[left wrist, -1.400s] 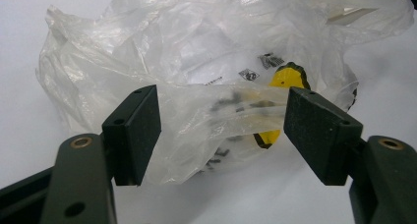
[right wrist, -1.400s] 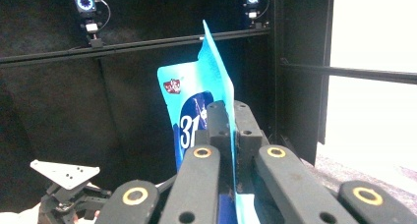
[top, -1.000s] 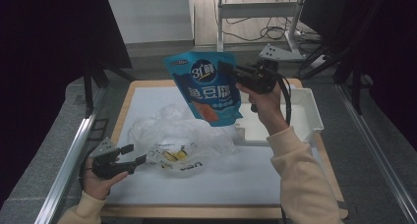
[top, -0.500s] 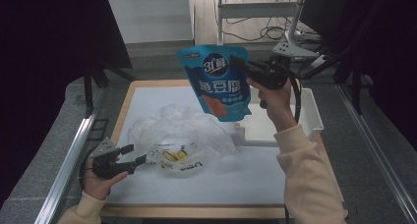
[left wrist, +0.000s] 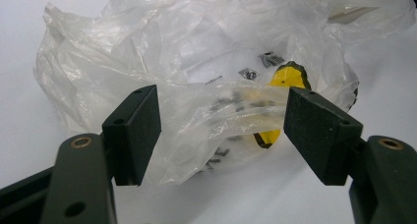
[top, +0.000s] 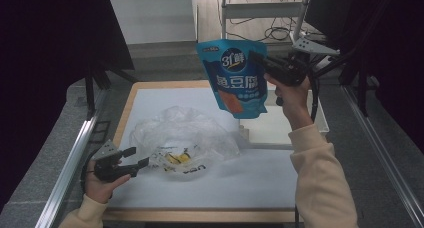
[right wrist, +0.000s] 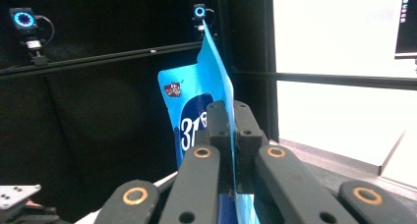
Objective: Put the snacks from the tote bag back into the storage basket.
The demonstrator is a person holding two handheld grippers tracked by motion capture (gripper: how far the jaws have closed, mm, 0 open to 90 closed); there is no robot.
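The right hand-held gripper is raised well above the tabletop, at about one o'clock of the high view, and its two black jaws are clenched on the upper right edge of a glossy blue stand-up snack pouch with white lettering and an orange picture. The pouch hangs in the air from that grip, tilted a little, its printed face turned toward the person, clear of everything below it. In the right gripper view the jaws press flat together with the thin blue edge of the pouch caught between them and rising past the tips. The left hand-held gripper lies low at about eight o'clock, near the front left corner of the white tabletop, pointing toward three o'clock at a crumpled clear plastic bag that rests near the middle of the surface. Its jaws stand released and wide apart; in the left gripper view a loose fold of the clear bag stretches across the gap between the two pads, and I cannot tell whether the film touches them. Inside the bag lies a yellow object with black trim, along with some printed labels. A white shallow rectangular tray sits on the tabletop at about three o'clock, below the hanging pouch and just beside the bag.
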